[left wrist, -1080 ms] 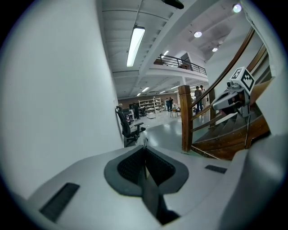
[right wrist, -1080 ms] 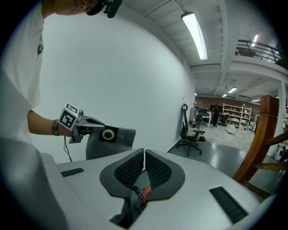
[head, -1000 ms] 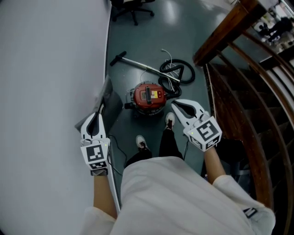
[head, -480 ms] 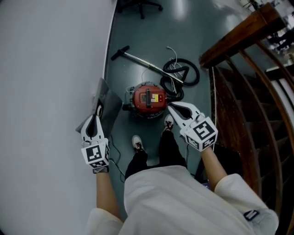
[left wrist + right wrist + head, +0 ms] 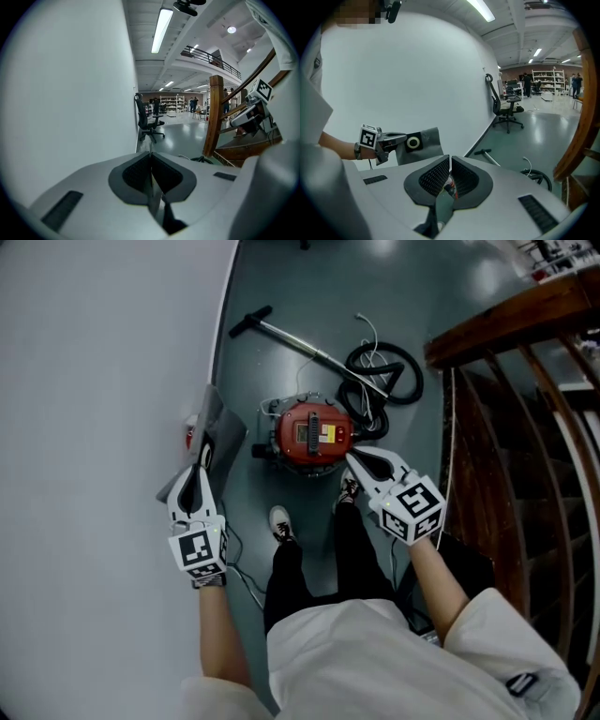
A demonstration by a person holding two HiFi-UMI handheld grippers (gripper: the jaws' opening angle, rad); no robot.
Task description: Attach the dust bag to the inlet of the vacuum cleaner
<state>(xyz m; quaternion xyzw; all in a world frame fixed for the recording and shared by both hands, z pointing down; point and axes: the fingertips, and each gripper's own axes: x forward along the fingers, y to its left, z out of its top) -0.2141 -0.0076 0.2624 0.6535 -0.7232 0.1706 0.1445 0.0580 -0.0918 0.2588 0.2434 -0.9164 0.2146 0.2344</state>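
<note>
The dust bag (image 5: 214, 427), grey with a dark collar and a pale ring on it (image 5: 413, 142), hangs off the floor against the white wall (image 5: 94, 381). It is to the left of the vacuum cleaner (image 5: 314, 432) and apart from it. The left gripper (image 5: 202, 460) has its jaws pinched on the bag's thin edge. The red vacuum cleaner stands on the grey-green floor (image 5: 281, 287) just ahead of the person's shoes (image 5: 279, 522), with its coiled hose (image 5: 386, 371) and wand (image 5: 295, 341) lying behind it. The right gripper (image 5: 354, 458) hovers beside the cleaner with its jaws closed together and nothing between them. A wooden stair rail (image 5: 516, 324) runs along the right.
</note>
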